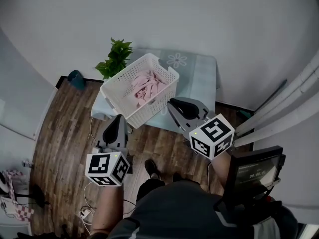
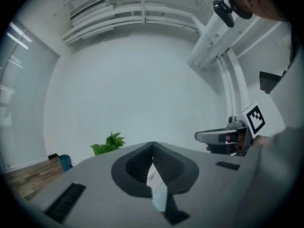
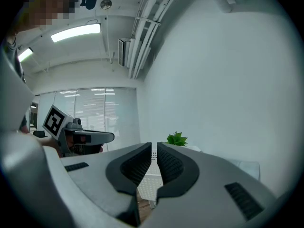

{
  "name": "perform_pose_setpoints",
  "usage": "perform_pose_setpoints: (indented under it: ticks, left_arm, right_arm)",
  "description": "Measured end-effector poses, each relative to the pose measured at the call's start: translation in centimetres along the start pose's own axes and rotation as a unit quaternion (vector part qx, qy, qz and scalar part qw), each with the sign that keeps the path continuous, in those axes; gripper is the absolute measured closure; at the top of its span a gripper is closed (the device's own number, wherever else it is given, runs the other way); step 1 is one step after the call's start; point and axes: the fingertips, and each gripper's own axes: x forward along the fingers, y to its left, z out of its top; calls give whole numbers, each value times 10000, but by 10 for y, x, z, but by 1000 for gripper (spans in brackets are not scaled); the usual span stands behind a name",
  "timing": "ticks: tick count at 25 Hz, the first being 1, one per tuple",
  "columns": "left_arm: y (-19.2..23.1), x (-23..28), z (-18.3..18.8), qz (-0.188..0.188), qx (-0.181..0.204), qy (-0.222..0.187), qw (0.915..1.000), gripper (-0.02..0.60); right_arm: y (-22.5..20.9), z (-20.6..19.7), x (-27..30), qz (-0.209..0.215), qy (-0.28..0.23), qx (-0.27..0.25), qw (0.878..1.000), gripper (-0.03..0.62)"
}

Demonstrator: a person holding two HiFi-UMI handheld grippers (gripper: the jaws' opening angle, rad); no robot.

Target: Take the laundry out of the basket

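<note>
— Where's the laundry?
— The pink laundry (image 1: 147, 85) lies in the white basket (image 1: 149, 111) on the table (image 1: 197, 76). I hold the left gripper (image 1: 118, 119) and right gripper (image 1: 175, 105) just short of it, both with jaws pressed together on nothing.
— Any writing?
— Only square markers (image 1: 213, 133) on the cubes. Figures on the screen (image 1: 256, 173) are too small to read.

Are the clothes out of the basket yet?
Not yet: nothing is done. The pink laundry lies inside the white basket on the table. Nothing is in hand: left gripper and right gripper hover before the basket, shut and empty. All the laundry is left to take out.
</note>
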Motion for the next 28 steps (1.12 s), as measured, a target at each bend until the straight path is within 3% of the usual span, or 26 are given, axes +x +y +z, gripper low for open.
perform_pose_setpoints:
  ticks: [4,17,23,28]
  left_arm:
    - [27,21,0,-60,-25,-48,10000,572]
    - [135,81,28,-303,9,-277,9992,572]
    - [175,100,20,-332,-104,-226,9991,572]
    - [193,113,9,-203,-195,-83,9996,572]
  right_arm:
    - [-10,-5,32,-77,123,-81,9999,559]
    - [-42,9,157,-450,541,-272,9971,396]
    - [-62,-21,217,-315,1228,-274,9916,246]
    - [-91,-73,258,-184,2210,-318,9746,156]
